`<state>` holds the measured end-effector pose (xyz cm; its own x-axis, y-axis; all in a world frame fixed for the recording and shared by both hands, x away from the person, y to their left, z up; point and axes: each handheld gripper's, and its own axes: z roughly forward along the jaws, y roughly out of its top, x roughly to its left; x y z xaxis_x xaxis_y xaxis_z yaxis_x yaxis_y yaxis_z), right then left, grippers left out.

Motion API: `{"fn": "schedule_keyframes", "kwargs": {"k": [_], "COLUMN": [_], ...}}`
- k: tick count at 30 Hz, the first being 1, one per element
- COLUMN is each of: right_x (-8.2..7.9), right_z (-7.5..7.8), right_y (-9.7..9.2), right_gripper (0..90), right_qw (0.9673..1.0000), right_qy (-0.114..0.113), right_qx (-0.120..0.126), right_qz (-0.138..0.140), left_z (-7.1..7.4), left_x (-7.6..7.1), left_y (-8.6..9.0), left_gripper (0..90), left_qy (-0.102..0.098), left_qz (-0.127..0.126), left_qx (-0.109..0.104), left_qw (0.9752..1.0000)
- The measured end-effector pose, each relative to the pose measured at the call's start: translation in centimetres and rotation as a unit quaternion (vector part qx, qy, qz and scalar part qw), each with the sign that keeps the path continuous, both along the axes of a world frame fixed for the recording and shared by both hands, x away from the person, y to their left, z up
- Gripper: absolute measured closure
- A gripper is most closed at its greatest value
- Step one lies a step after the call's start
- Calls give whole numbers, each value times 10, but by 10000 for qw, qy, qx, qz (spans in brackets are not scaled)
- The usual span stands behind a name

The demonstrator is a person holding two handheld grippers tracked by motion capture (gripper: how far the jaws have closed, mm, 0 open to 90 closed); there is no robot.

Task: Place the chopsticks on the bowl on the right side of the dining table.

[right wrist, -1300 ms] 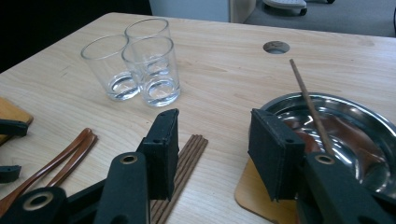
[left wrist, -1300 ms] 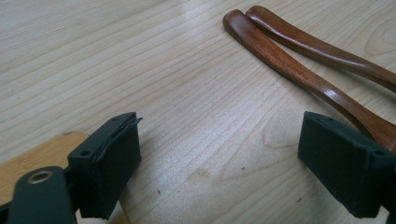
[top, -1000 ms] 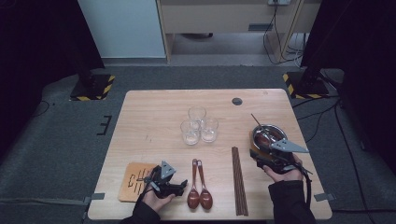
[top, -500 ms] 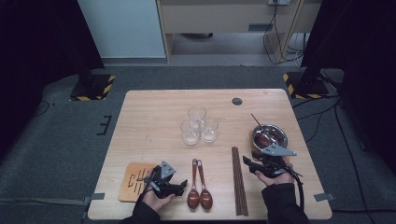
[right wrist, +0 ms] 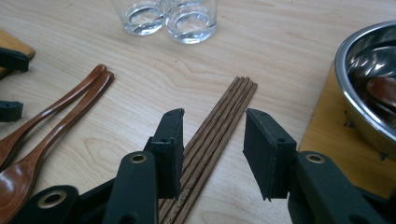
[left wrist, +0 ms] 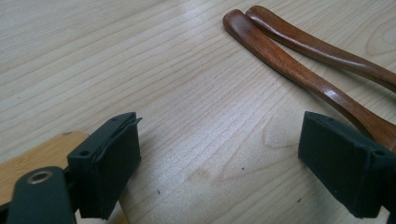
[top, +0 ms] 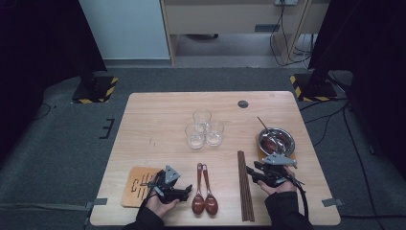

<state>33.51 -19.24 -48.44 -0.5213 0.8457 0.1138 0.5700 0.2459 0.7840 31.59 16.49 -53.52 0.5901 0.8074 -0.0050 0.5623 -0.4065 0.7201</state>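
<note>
Several dark wooden chopsticks (top: 245,187) lie in a tight bundle on the table, front right. My right gripper (top: 251,173) is low over them. In the right gripper view its jaws (right wrist: 212,144) straddle the chopsticks (right wrist: 229,107) with a gap on each side; they have just been closing and the pads touch nothing. Two brown wooden spoons (top: 203,191) lie side by side at front centre. My left gripper (top: 186,190) rests just left of them, open, with bare table between its jaws (left wrist: 219,158) and the spoon handles (left wrist: 299,60) beyond its right jaw.
Three clear glasses (top: 204,128) stand clustered mid-table. A steel bowl (top: 276,139) sits on a wooden coaster (right wrist: 336,140) at the right, close to my right gripper. A small wooden board (top: 139,187) lies under and left of my left gripper. A dark round mark (top: 243,104) sits near the far edge.
My right gripper has come down and leftward from beside the steel bowl to over the chopsticks, and its jaws have narrowed. The left gripper has stayed put.
</note>
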Motion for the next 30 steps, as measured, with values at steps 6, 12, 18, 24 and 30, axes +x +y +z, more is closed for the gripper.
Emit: {"fn": "schedule_keyframes", "kwargs": {"k": [6, 12, 18, 24, 30], "right_x": [0, 0, 1, 3, 4], "right_z": [-7, -15, -22, -28, -33], "right_y": [3, 4, 6, 6, 7], "right_gripper": [605, 633, 654, 672, 689], "right_qw": [9999, 9995, 9991, 9984, 9976], "right_qy": [107, 250, 340, 447, 560], "right_qx": [-78, -162, -254, -333, -383], "right_qz": [57, 53, 84, 111, 110], "left_z": [0, 0, 0, 0, 0], "left_x": [0, 0, 0, 0, 0], "left_y": [0, 0, 0, 0, 0], "left_gripper": [118, 118, 118, 118, 118], "left_qy": [0, 0, 0, 0, 0], "left_qz": [-1, 1, 1, 0, 1], "left_qx": [1, -1, 0, 0, 0], "left_qw": [10000, 10000, 10000, 10000, 10000]}}
